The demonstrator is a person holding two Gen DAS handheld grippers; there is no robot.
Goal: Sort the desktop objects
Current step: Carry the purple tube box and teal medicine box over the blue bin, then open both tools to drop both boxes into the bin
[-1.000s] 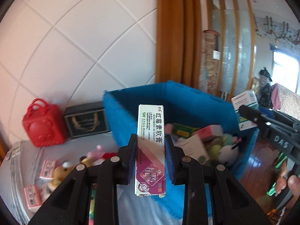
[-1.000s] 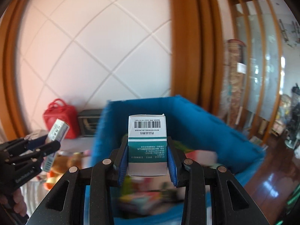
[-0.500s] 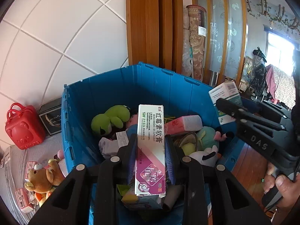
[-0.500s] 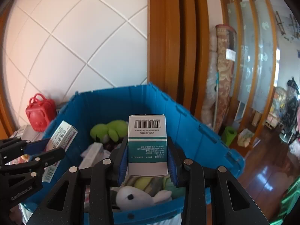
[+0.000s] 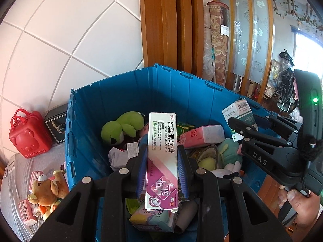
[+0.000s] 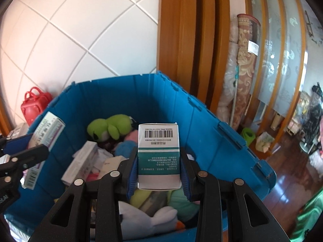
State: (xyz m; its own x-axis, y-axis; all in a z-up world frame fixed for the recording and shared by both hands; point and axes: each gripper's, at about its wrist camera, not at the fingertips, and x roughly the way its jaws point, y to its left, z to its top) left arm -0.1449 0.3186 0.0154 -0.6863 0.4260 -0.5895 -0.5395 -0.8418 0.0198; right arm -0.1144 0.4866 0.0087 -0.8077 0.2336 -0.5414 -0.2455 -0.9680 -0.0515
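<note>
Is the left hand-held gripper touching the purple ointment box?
Touching. The left wrist view shows the left hand-held gripper with both blue pads pressed flat against the sides of the purple ointment box, holding it above the blue bin.

Bin point(image 5: 129, 92) is the landmark: frog plush point(image 5: 123, 126) inside at its back-left, tissue pack point(image 5: 201, 136) inside to its right. Left of bin, on tabletop point(image 5: 22, 165): bear plush point(image 5: 47, 189) near, bear-faced case point(image 5: 29, 134) behind it, by the wall.

Glossy cardboard cartons point(image 5: 162, 157) point(image 6: 158, 155) are showing above a ribbed blue plastic crate point(image 5: 181, 88) holding fuzzy green cloth plush point(image 5: 123, 126).
</note>
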